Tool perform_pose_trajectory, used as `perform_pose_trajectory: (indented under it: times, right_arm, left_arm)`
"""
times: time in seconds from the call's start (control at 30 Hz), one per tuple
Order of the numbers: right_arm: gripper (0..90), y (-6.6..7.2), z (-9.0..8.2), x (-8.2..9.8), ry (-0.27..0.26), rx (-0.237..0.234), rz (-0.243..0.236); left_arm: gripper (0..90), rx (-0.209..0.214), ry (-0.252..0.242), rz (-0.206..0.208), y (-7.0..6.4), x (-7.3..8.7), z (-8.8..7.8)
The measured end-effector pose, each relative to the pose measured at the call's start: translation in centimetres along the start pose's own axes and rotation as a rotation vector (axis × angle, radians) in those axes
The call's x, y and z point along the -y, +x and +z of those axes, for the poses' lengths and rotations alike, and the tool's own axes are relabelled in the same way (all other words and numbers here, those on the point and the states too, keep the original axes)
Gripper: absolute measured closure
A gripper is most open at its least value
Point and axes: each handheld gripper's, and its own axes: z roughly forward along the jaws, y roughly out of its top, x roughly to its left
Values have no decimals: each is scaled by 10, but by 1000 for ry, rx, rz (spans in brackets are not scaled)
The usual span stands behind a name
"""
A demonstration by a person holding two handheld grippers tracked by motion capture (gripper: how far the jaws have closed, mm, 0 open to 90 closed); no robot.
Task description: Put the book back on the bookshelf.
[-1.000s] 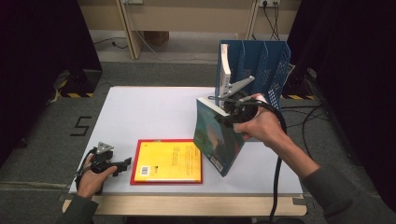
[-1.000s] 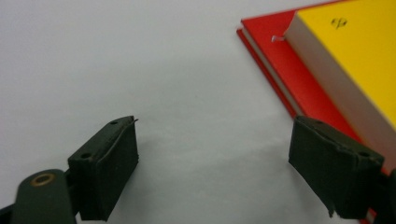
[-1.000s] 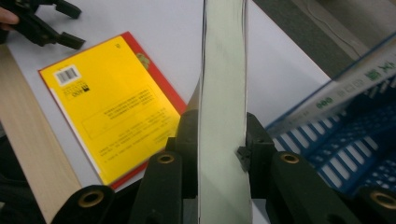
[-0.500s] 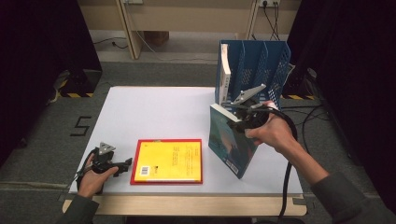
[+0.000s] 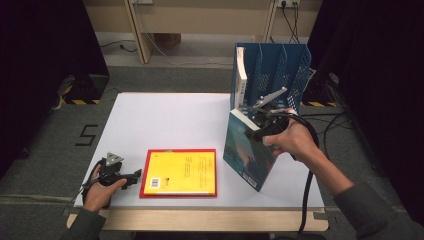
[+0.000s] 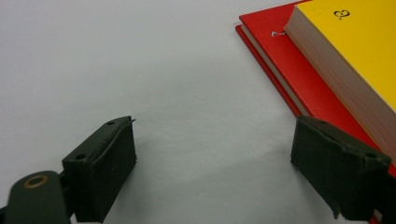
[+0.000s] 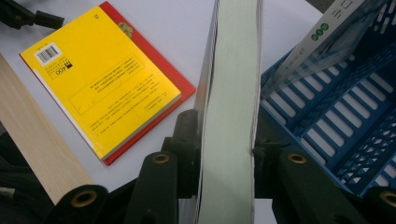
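Since a second ago your right gripper [image 5: 252, 125], its jaws easing slightly yet pinching the stiff teal-covered book [image 5: 247, 155] by its top edge, has carried it upright nearer the blue slotted plastic file rack [image 5: 280, 70]; left gripper [image 5: 131, 176] gapes empty.

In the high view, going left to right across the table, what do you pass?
Left gripper → yellow book lying on a red book → teal-covered book held upright by the right gripper → blue file rack.
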Motion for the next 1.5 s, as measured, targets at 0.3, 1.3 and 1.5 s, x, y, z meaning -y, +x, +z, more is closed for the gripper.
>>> perform_pose_trajectory:
  times: [0.3, 1.3, 1.5]
  right_arm:
    - [678, -3, 12, -3, 48, -1, 19]
    - [741, 10, -2, -6, 35, 42, -69]
    - [741, 3, -23, -6, -34, 50, -36]
  left_arm:
    - [129, 1, -1, 0, 0, 0, 0]
    - [122, 8, 0, 2, 1, 0, 1]
    - [121, 6, -1, 1, 1, 0, 1]
